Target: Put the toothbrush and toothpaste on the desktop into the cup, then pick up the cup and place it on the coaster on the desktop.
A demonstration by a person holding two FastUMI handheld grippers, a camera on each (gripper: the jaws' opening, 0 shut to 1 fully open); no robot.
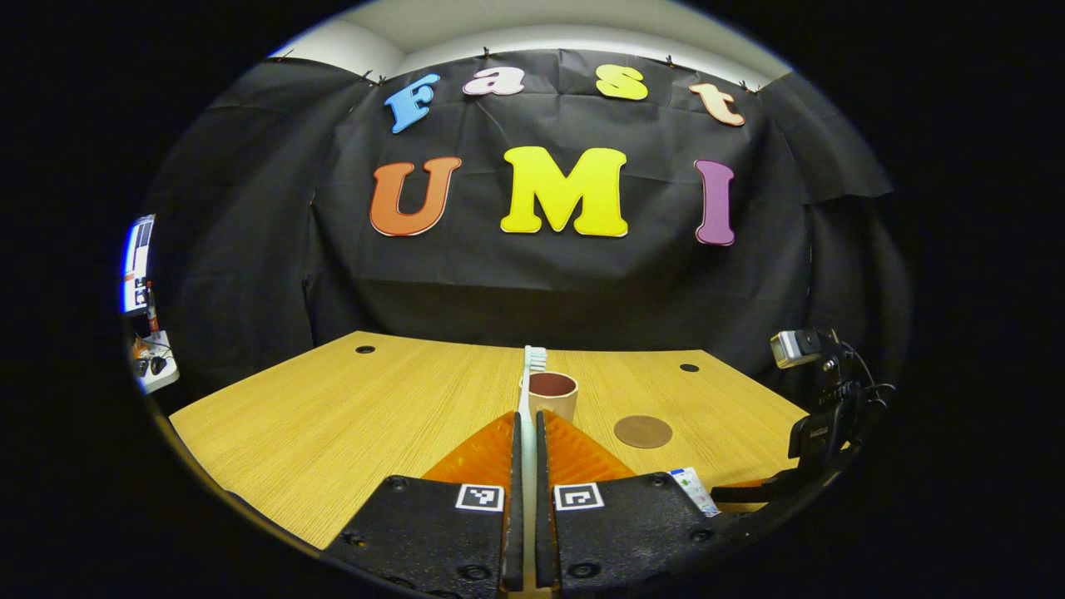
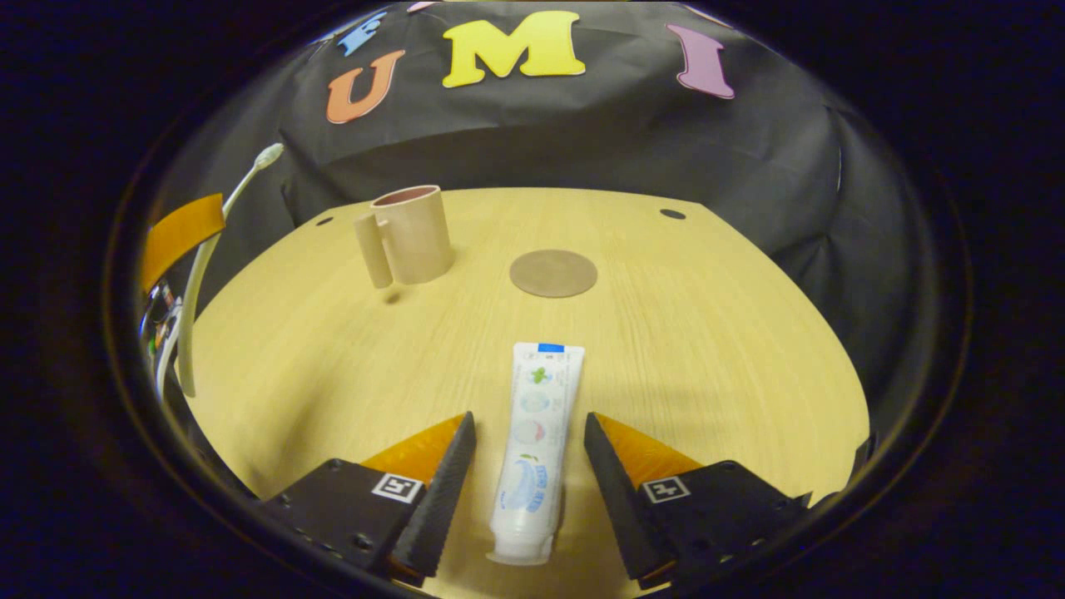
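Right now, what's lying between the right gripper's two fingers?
The toothpaste lies flat on the desk between the open right gripper fingers, neither one touching it. That shows in the right gripper view.

Left gripper (image 1: 525, 424): pinching the toothbrush (image 1: 527, 391) between both fingers, held above the desktop (image 1: 333, 416).
Toothbrush: running forward along the fingers, its bristle head lining up just over the cup (image 1: 551, 396).
Cup: standing upright, mouth open.
Coaster (image 1: 642, 431): lying flat to the cup's right, apart from it.
Toothpaste (image 1: 694, 489): peeking out at the lower right.
Right gripper (image 1: 819, 433): sitting at the right edge, jaw state unclear.
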